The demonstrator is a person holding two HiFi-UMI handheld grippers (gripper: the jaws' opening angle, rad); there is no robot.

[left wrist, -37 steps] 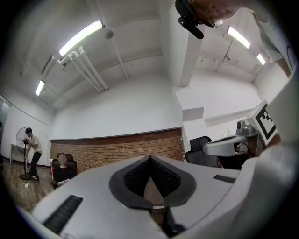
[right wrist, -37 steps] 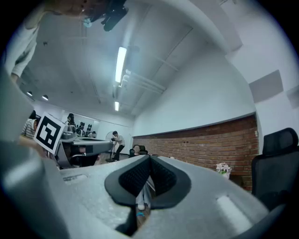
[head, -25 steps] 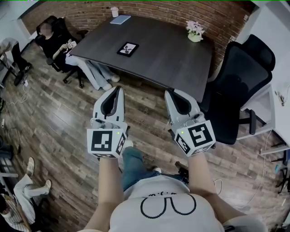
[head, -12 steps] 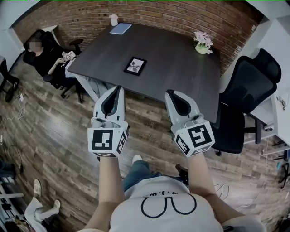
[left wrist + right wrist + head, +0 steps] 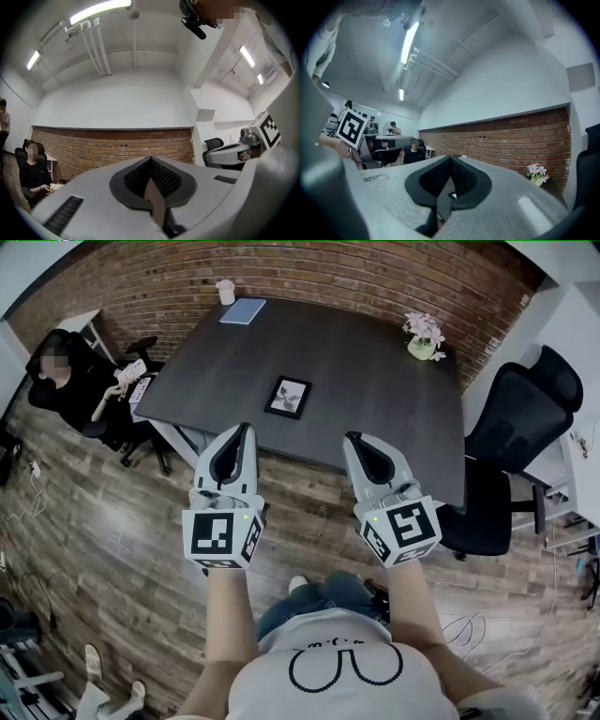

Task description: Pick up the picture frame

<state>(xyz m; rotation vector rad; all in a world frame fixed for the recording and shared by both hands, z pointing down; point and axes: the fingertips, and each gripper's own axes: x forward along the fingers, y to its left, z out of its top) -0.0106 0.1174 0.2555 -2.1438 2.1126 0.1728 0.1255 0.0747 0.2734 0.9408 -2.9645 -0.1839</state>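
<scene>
Occupying dark table (image 5: 361,357): rectangular picture frame (image 5: 288,397); left hand-held gripper (image 5: 246,427), right hand-held gripper (image 5: 352,438) closed.

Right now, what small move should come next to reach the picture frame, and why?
Probably carry the left tongs forward over the edge of the table toward the picture frame. It lies flat near the table's middle, while the left tongs and the right tongs are both shut, empty and short of the table.
</scene>
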